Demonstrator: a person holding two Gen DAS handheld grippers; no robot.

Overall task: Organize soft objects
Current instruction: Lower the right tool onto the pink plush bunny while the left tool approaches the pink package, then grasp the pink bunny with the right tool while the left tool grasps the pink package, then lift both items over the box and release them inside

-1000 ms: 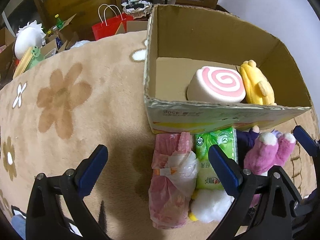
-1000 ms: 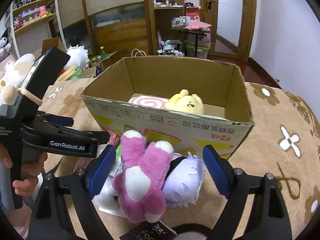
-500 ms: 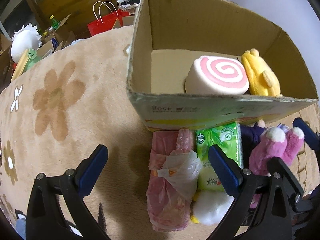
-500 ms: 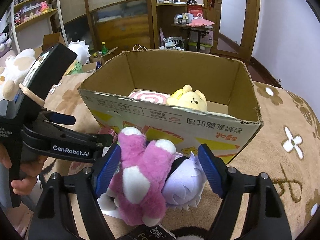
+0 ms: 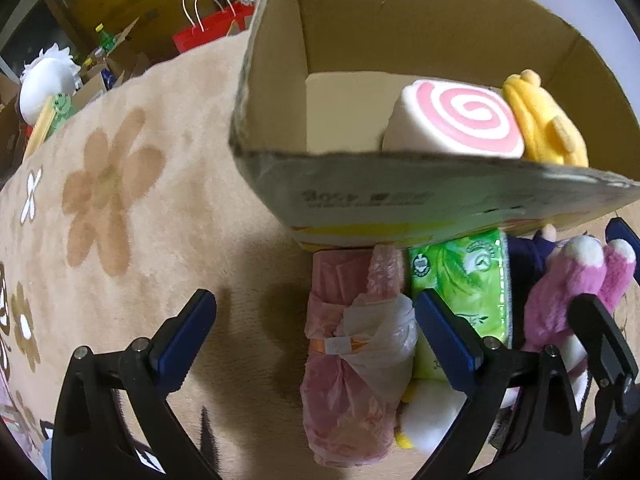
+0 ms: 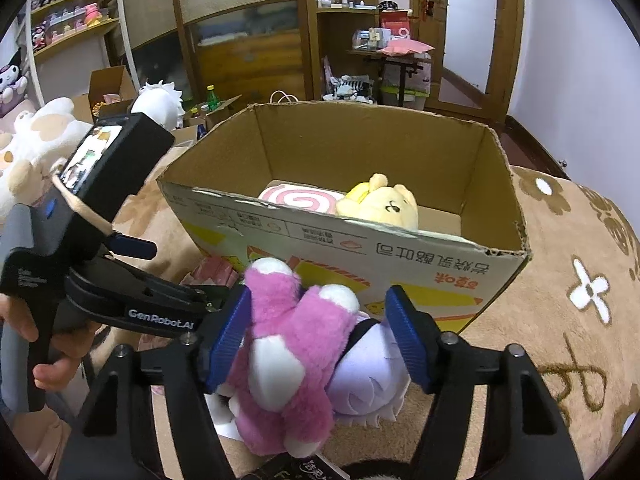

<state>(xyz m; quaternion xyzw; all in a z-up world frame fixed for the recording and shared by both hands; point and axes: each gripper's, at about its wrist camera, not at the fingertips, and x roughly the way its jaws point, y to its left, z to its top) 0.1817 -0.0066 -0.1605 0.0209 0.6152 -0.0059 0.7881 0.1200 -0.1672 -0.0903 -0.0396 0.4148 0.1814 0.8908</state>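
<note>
The right gripper (image 6: pixel 318 332) is closing its fingers around the pink plush (image 6: pixel 288 352) lying just before the cardboard box (image 6: pixel 400 256), left pad touching, right still apart. The left gripper (image 5: pixel 312 336) hangs spread over the pink bag (image 5: pixel 348 364). Next: clamp, lift, clear the rim.

Right gripper (image 6: pixel 320 332) points steeply downward; its jaws have just been closing, with the pink plush (image 6: pixel 288 360) between them, left pad touching it. Left gripper (image 5: pixel 316 332) points almost straight down, jaws wide apart, gripping nothing. A hand (image 6: pixel 44 356) grips the left gripper's handle.
</note>
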